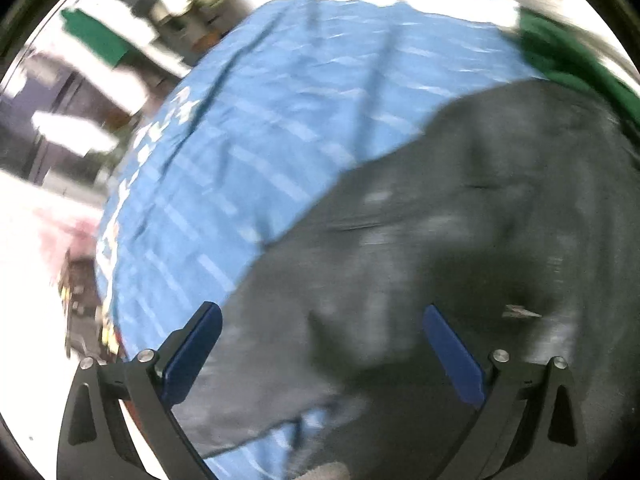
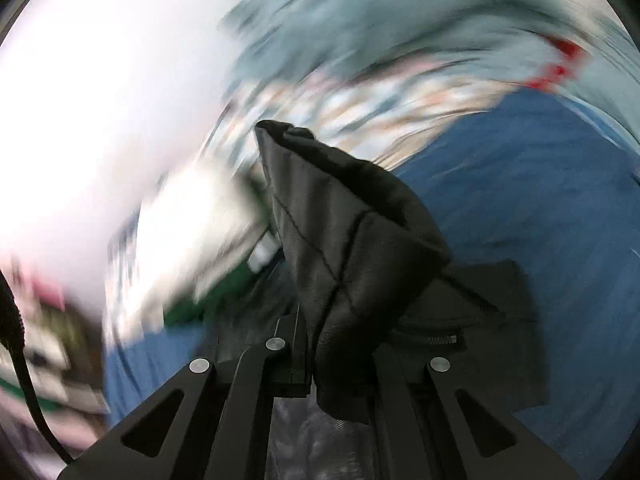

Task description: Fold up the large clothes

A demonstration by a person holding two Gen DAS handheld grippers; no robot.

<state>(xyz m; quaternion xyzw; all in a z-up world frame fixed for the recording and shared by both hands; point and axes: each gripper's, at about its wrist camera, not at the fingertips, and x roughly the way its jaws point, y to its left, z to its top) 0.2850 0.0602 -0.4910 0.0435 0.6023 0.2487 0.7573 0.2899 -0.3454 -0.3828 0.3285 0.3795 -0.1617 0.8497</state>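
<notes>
A large black padded garment (image 1: pixel 460 240) lies spread on a blue cloth-covered surface (image 1: pixel 280 120). My left gripper (image 1: pixel 320 316) hovers above it, jaws wide open, blue pads (image 1: pixel 196 356) apart with only the garment below them. In the right wrist view my right gripper (image 2: pixel 310 312) is shut on a bunched fold of the black garment (image 2: pixel 344 232), which rises up from the jaws. More of the dark garment (image 2: pixel 480 320) lies below on the blue cloth (image 2: pixel 540 200). Both views are blurred by motion.
Green fabric (image 1: pixel 568 60) lies at the far right edge of the blue cloth. Shelves and cluttered items (image 1: pixel 160 20) stand beyond the surface's far left side. A black cable (image 2: pixel 24 360) hangs at the left of the right wrist view. A patterned cloth (image 2: pixel 360 96) is smeared behind.
</notes>
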